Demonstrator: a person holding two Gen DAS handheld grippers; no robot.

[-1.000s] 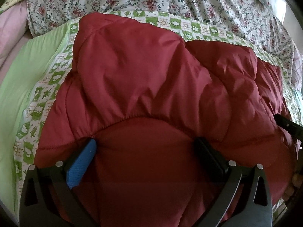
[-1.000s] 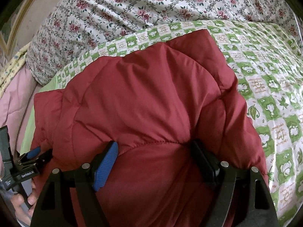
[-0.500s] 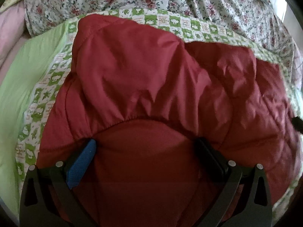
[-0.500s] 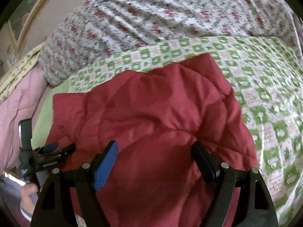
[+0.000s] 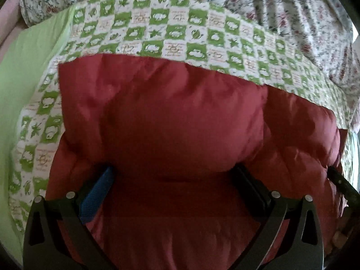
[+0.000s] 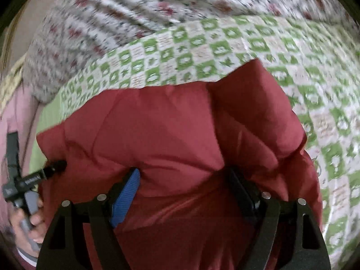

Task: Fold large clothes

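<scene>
Left wrist view: our left gripper [image 5: 173, 180] and right gripper [image 6: 184, 182], jaws wide, each clamp a puffy fold of the red jacket [image 5: 180, 123] lying mid-bed on the green-checked sheet [image 5: 171, 36].

- A bedroom in a home: a bed spread with a green-and-white checked sheet [image 5: 175, 33].
- Beyond the tool, a bunched floral quilt [image 6: 139, 6]; pink bedding [image 6: 15, 112] to the left.
</scene>
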